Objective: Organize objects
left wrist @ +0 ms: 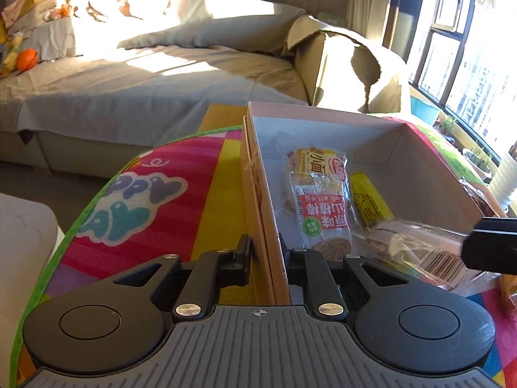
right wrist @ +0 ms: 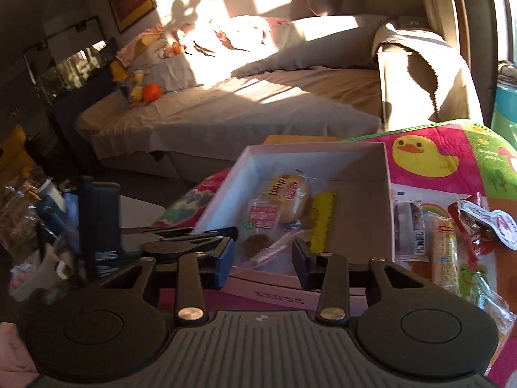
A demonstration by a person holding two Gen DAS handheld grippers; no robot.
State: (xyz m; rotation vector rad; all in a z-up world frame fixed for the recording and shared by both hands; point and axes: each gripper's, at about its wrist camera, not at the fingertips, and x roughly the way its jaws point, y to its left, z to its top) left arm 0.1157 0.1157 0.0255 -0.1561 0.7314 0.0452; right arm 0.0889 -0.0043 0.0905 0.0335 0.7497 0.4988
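Note:
A shallow cardboard box [left wrist: 381,129] [right wrist: 386,194] stands on a colourful play mat [left wrist: 181,194]. Inside lie a small bun packet [left wrist: 318,165] [right wrist: 290,197], a red-labelled snack packet [left wrist: 323,223] [right wrist: 263,216] and a yellow stick packet [left wrist: 370,203] [right wrist: 321,223]. My left gripper [left wrist: 265,255] is shut on the box's left wall. My right gripper [right wrist: 263,258] is open over the box's near edge, with a clear-wrapped snack [left wrist: 416,249] [right wrist: 274,249] lying between its fingers; a right fingertip [left wrist: 491,245] shows in the left wrist view.
Several more snack packets [right wrist: 442,252] lie on the mat to the right of the box. A duck print [right wrist: 423,155] marks the mat behind them. A grey sofa [left wrist: 145,74] stands beyond. A cluttered side area [right wrist: 48,220] lies left.

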